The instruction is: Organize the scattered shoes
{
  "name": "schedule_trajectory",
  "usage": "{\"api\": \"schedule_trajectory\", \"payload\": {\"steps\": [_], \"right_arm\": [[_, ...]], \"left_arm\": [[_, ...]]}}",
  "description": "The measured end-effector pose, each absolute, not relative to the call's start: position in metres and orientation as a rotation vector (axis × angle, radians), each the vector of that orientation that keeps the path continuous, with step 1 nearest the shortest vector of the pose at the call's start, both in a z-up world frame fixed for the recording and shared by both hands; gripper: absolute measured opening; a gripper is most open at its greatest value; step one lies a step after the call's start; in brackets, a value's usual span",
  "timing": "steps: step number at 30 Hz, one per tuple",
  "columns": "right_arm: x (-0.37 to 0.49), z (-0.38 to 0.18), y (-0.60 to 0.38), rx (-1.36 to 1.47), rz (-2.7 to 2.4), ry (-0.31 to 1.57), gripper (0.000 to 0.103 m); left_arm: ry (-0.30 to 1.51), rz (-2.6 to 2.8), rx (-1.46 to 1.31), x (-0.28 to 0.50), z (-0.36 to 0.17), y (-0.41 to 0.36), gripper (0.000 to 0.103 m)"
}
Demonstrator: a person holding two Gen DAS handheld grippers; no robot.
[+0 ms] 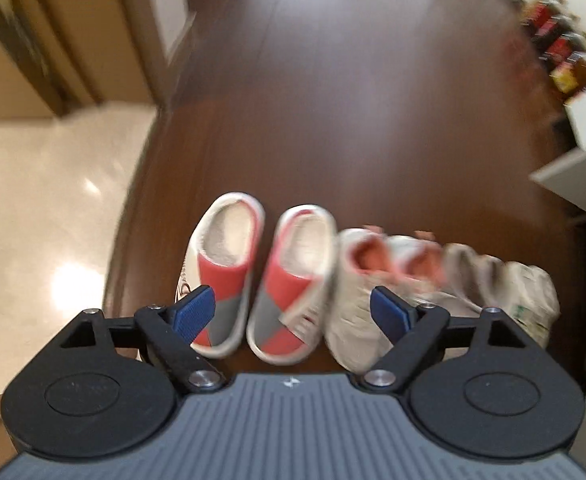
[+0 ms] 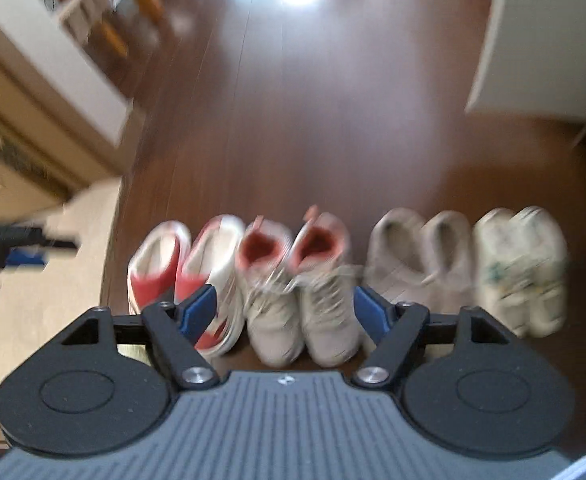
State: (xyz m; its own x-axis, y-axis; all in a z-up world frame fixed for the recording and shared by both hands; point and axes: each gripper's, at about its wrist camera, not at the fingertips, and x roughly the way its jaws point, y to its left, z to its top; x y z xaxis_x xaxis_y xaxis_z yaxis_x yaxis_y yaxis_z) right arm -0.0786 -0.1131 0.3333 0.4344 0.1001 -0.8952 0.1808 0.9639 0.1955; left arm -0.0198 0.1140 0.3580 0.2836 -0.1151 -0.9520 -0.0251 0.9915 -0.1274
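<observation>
Grippers are seen nearest in both wrist views, raised above the floor and looking down on the row. The left gripper (image 1: 293, 312) stands wide, its blue pads (image 1: 195, 314) apart with nothing pressed between them; the right gripper (image 2: 285, 308) is likewise spread wide and nothing is held in it. Just beyond the fingers, four pairs are lined up side by side on the dark wooden floor (image 2: 313, 128), heels away from the cameras: the red and grey slippers (image 1: 253, 280) at the left end, near the edge of the pale tile (image 1: 45, 208), then the beige sneakers with pink lining (image 2: 297, 280), the beige slip-ons (image 2: 421, 256), and the patterned white shoes (image 2: 521, 268) at the right end. Each shoe is set just beside its partner. Farther off, a white cabinet (image 2: 541, 40) is seen to the right, and no stray shoe can be made out on the open floor, though blur hides detail. The arranging step is judged essentially finished; only a check for leftover shoes, or a small straightening, would be called for next
</observation>
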Motion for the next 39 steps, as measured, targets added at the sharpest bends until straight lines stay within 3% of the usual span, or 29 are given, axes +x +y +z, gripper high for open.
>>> {"api": "schedule_trajectory", "payload": {"steps": [3,5,9,12,23,39], "right_arm": [[-0.111,0.431,-0.158,0.255,-0.012,1.079,0.081],[-0.135,0.488,-0.184,0.213,0.010,1.036,0.093],[-0.180,0.577,-0.230,0.153,-0.043,0.999,0.094],[-0.201,0.612,-0.253,0.231,-0.116,1.013,0.094],[-0.286,0.638,-0.244,0.409,-0.290,1.062,0.094],[-0.355,0.650,-0.150,0.339,-0.282,1.110,0.095]], "left_arm": [[1.274,-0.003,-0.177,-0.056,0.436,0.086,0.092],[1.246,0.009,-0.184,-0.089,0.505,0.057,0.096],[1.215,0.008,-0.120,-0.124,0.591,0.018,0.098],[1.213,0.000,-0.079,-0.143,0.636,-0.007,0.098],[1.251,-0.042,0.033,-0.196,0.649,-0.009,0.098],[1.271,-0.119,0.037,-0.269,0.653,0.030,0.098]]}}
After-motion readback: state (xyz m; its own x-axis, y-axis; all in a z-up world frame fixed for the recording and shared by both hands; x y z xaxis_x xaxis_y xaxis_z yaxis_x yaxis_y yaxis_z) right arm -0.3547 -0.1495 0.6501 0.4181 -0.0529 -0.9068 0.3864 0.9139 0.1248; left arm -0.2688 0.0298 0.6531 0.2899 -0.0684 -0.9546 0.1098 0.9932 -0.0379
